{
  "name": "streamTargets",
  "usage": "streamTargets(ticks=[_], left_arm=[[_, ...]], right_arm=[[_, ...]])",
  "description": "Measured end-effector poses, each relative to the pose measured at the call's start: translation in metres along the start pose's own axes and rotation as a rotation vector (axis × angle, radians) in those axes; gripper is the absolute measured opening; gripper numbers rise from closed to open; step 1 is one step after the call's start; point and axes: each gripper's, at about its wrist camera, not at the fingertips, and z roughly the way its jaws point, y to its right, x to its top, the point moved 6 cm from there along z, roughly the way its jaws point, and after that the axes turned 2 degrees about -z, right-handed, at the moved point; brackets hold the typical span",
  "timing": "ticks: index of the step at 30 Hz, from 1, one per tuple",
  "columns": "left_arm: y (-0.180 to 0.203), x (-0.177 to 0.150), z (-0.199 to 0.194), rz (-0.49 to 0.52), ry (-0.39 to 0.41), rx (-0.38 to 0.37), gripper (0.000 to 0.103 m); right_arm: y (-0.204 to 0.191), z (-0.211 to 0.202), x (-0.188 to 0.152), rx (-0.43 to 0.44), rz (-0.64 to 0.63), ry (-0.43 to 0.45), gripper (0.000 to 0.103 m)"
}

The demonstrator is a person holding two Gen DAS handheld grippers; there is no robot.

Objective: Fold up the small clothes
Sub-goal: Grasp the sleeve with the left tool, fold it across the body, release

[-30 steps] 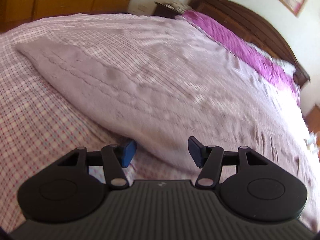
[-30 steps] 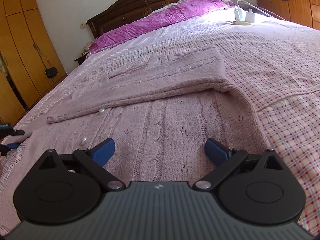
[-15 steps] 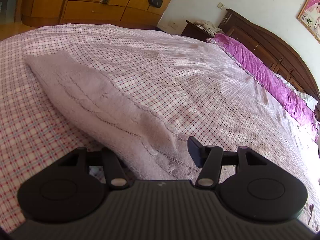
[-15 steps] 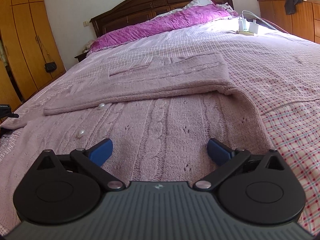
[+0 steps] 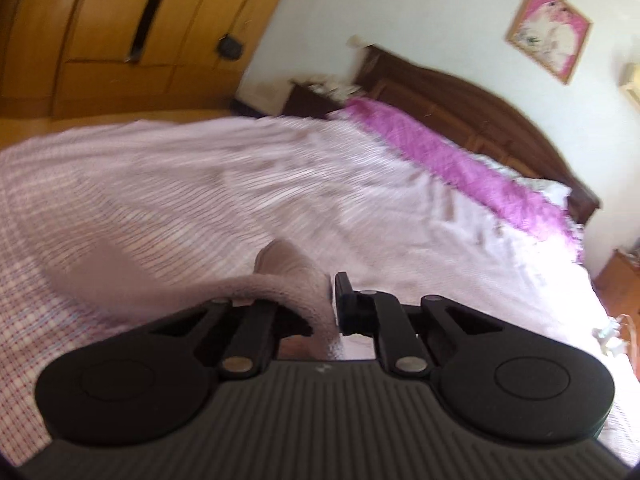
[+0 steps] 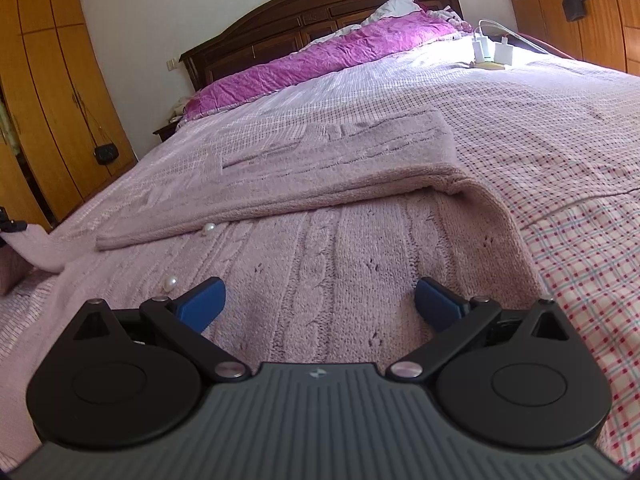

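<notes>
Across the bed, the left claw pinches the cardigan's sleeve; the right claw gapes empty; next, probably, laying that sleeve inward.

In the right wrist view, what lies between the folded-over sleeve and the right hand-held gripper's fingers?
Cable-knit front of the pink cardigan, with two pearl buttons near its left edge. The right hand-held gripper hovers open.

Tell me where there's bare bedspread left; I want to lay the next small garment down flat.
Free: the checked bedspread right of the pink sweater, up to the white chargers. Also the strip between the sweater's folded sleeve and the purple pillows. Crowded: the near middle, under the sweater.
</notes>
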Motion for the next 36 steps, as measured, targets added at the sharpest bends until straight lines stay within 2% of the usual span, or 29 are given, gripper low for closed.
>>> streamTargets(ticks=[7,16,20,23,27,31,32,33,34,36], left_arm=[[0.073,0.001,-0.020,0.072,0.039,-0.101,0.012],[0.170,-0.027,-0.015,0.151,0.015,-0.236,0.012],[0.203,-0.057,-0.003,0.186,-0.040,-0.278,0.012],[0.221,-0.086,0.008,0.226,-0.093,-0.294,0.012],[0.233,-0.125,0.022,0.273,-0.196,-0.313,0.011],[0.232,-0.158,0.035,0.296,-0.285,-0.301,0.012],[0.232,-0.166,0.035,0.304,-0.313,-0.299,0.013],[0.231,-0.173,0.035,0.316,-0.342,-0.299,0.022],[0.230,-0.179,0.036,0.330,-0.365,-0.297,0.037],[0.226,-0.190,0.035,0.357,-0.378,-0.282,0.053]], right_arm=[[-0.007,-0.015,0.011,0.053,0.087,-0.019,0.103],[-0.006,-0.029,0.017,0.057,0.057,-0.006,0.103],[0.002,-0.026,0.014,0.012,0.045,-0.015,0.103],[0.007,-0.023,0.010,0.014,0.060,-0.023,0.103],[0.012,-0.018,0.005,0.002,0.054,-0.023,0.103],[0.012,-0.015,0.003,0.005,0.046,-0.019,0.103],[0.012,-0.015,0.002,0.006,0.044,-0.019,0.103],[0.012,-0.015,0.001,0.007,0.043,-0.017,0.103],[0.012,-0.014,0.001,0.008,0.043,-0.016,0.103],[0.013,-0.014,0.000,0.011,0.044,-0.015,0.103]])
